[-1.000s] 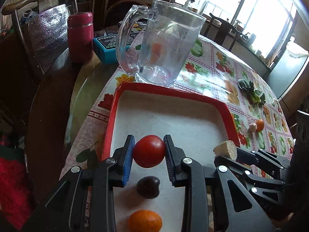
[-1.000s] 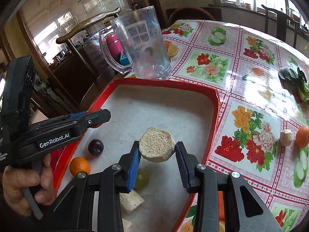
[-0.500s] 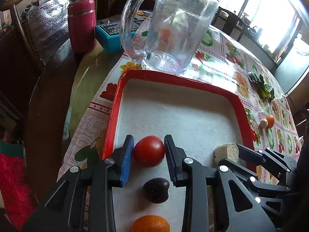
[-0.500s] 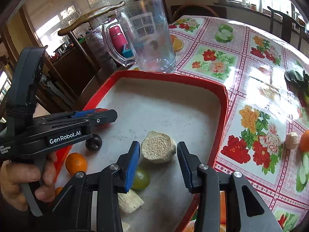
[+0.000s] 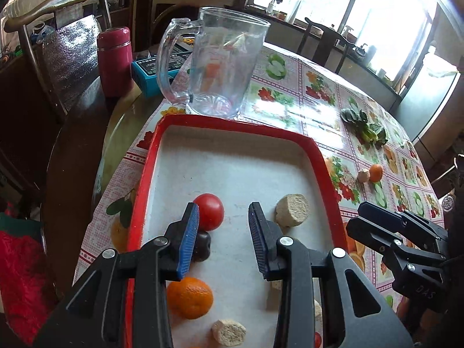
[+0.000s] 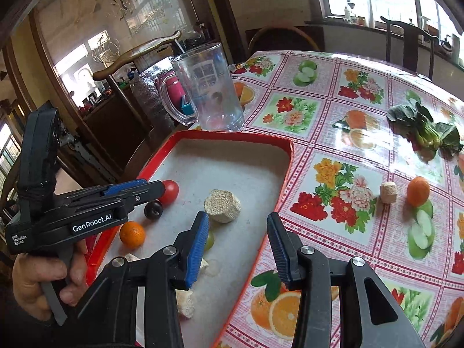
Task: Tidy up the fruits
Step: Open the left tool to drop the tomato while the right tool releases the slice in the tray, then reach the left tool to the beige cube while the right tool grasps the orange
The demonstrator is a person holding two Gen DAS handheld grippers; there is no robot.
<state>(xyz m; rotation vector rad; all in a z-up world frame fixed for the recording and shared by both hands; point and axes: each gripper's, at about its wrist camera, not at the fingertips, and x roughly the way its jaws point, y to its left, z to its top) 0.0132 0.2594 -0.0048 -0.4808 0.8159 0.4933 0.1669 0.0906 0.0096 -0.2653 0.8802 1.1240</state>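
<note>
Left gripper (image 5: pixel 223 240) hangs over the red tray (image 5: pixel 145 179), jaws spread wide, nothing between them. Red tomato (image 5: pixel 210 210) sits on the tray floor just beyond the left blue pad, apart from it. Dark plum (image 5: pixel 203 246) lies behind that same finger, partly hidden; whether it touches the tomato cannot be told from this angle. Orange (image 5: pixel 190 297) nearer the camera, below the left finger. A tan cut chunk (image 5: pixel 291 210) rests on the tray past the right finger, another tan piece (image 5: pixel 229 332) at the bottom edge.

Right gripper (image 6: pixel 237 245) also wide open and empty, poised over the tray's near right rim. In the right wrist view the tan chunk (image 6: pixel 222 205) lies on the tray ahead of the left pad, a green fruit (image 6: pixel 210 239) mostly hidden behind that pad. Tomato (image 6: pixel 171 191), plum (image 6: pixel 153 209) and orange (image 6: pixel 132 233) line the tray's left side beside the left tool.

On the flowered tablecloth (image 6: pixel 333 197), well apart from the tray: a second orange (image 6: pixel 417 190) with a small tan stub (image 6: pixel 388 192) near it, and leafy greens (image 6: pixel 426 133) farther off. Clear glass pitcher (image 5: pixel 214 63) stands just behind the tray's far rim
</note>
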